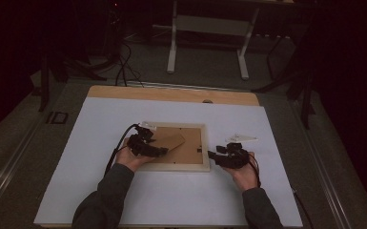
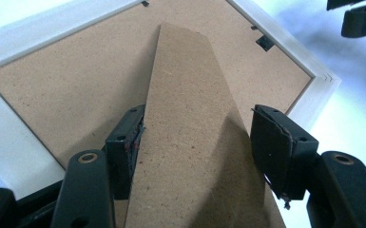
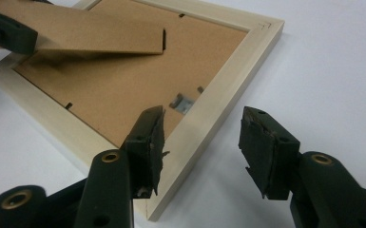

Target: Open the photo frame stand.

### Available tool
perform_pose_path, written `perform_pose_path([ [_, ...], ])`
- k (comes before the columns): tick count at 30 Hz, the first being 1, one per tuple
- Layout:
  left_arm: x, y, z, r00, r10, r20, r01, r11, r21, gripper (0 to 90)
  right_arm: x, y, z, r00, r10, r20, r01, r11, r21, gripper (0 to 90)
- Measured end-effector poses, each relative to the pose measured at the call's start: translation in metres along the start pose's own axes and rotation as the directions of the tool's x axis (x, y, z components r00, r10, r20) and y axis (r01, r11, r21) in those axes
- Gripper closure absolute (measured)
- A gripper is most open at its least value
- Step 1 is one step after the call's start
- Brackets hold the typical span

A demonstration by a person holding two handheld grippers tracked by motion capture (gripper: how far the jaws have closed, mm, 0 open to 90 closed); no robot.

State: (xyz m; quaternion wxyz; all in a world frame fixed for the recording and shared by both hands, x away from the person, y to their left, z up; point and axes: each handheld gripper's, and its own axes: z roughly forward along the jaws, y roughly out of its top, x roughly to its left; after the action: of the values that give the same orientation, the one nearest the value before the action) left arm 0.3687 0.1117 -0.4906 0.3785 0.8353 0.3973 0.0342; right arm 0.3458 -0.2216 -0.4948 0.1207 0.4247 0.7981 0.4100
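Nearest, at 6 o'clock on the white worktop (image 1: 171, 205): two grey sleeves, left hand (image 1: 126, 160) and right hand (image 1: 243, 174), each with a tool.

Just beyond, at the worktop's middle: picture frame (image 1: 181, 167) lying face down, brown backing board (image 2: 66, 85) upward inside the pale rim.

At the frame's 9 o'clock side: left tool (image 2: 195, 142) closed across the width of the hardboard stand (image 2: 190, 95), a pad on each long edge. Stand raised at a slant off the backing, free end toward 2 o'clock, hinged end hidden beneath the tool.

At the frame's 3 o'clock side: right tool (image 3: 202, 128) spread wide, nothing gripped, one jaw over the backing near the metal hanger (image 3: 183, 102), the other out over bare worktop, rim between them but untouched.

Judged from this: stand already swung up, so the first step done. Backing seemingly still seated in the rim, small retaining tabs (image 2: 265, 42) in place along its edge. Left to do, probably: steadying or gripping of the rim by the right tool, then either release of the tabs or setting the frame upright on its stand; cannot tell which.
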Motion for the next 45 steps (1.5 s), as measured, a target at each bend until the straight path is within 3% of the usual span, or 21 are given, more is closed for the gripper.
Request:
perform_pose_path([
  [12, -0.006, 0.000, -0.003, 0.9992, 0.031, -0.027, -0.031, 0.9993, -0.018, 41.1, -0.004, 0.011, 0.000, 0.9999, 0.001, 0.012, -0.001, 1.000, 0.010, 54.4],
  [25, -0.014, -0.001, -0.007, 0.9951, 0.079, -0.059, -0.081, 0.9959, -0.040, 40.9, -0.009, 0.023, 0.003, 0.9990, -0.029, 0.034, 0.027, 0.999, 0.047, 56.2],
  [45, -0.028, -0.003, -0.014, 0.9809, 0.158, -0.114, -0.166, 0.9835, -0.071, 40.7, -0.015, 0.040, 0.006, 0.9965, -0.072, 0.041, 0.068, 0.994, 0.088, 56.2],
])
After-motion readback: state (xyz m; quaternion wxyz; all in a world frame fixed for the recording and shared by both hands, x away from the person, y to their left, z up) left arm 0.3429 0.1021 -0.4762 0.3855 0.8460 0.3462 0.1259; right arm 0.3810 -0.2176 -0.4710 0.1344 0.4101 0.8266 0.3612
